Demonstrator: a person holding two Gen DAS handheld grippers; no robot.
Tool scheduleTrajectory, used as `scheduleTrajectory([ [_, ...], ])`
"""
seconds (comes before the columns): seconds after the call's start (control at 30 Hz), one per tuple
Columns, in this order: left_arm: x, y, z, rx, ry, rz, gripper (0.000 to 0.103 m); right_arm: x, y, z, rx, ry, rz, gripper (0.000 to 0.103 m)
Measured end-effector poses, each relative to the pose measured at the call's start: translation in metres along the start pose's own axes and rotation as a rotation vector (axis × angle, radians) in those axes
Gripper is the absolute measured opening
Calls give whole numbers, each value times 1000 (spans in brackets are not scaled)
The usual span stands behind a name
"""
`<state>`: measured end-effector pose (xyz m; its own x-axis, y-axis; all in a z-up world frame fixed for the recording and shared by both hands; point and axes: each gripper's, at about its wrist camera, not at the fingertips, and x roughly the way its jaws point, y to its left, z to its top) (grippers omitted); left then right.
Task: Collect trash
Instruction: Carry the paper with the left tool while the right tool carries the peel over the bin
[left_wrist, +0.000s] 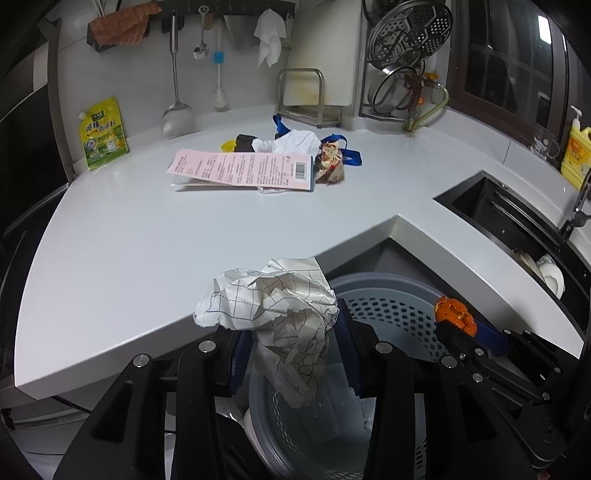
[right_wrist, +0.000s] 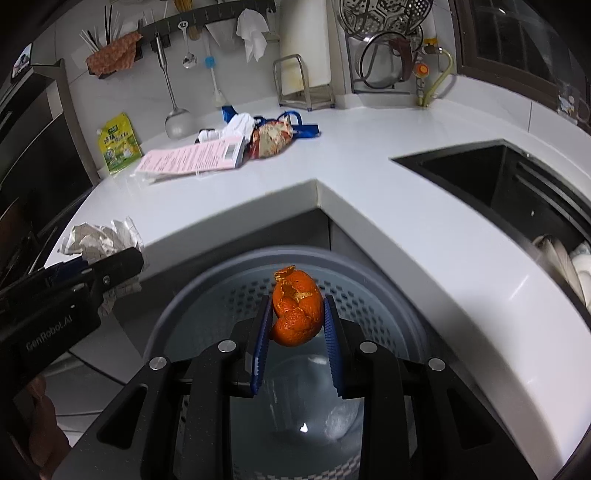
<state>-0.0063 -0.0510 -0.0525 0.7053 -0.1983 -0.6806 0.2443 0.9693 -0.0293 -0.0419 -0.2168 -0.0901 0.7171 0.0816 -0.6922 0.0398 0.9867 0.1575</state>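
Observation:
My left gripper (left_wrist: 291, 332) is shut on a crumpled white paper with a line pattern (left_wrist: 273, 306) and holds it over the grey perforated trash basket (left_wrist: 391, 299) below the counter edge. My right gripper (right_wrist: 295, 317) is shut on an orange peel (right_wrist: 295, 310) above the same basket (right_wrist: 369, 306). The peel also shows in the left wrist view (left_wrist: 454, 312), and the paper in the right wrist view (right_wrist: 103, 238). More trash lies on the white counter (left_wrist: 147, 240): a pink printed card (left_wrist: 240, 171), a white wad (left_wrist: 295, 142) and a patterned wrapper (left_wrist: 330, 162).
A blue ribbon (left_wrist: 347, 151) lies by the wrapper. A yellow-green pouch (left_wrist: 103, 134) leans on the back wall. A black sink (left_wrist: 517, 229) with dishes is at right, with a yellow soap bottle (left_wrist: 576, 151) behind it. Utensils hang on the wall.

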Motion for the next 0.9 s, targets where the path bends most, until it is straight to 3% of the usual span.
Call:
scheduleTrajectory([
  [0.57, 5, -6, -26, 29, 50, -34, 41, 4, -2, -29, -4, 55, -5, 27],
  [0.9, 6, -7, -29, 49, 62, -29, 41, 1, -18, -31, 68, 61, 2, 27],
])
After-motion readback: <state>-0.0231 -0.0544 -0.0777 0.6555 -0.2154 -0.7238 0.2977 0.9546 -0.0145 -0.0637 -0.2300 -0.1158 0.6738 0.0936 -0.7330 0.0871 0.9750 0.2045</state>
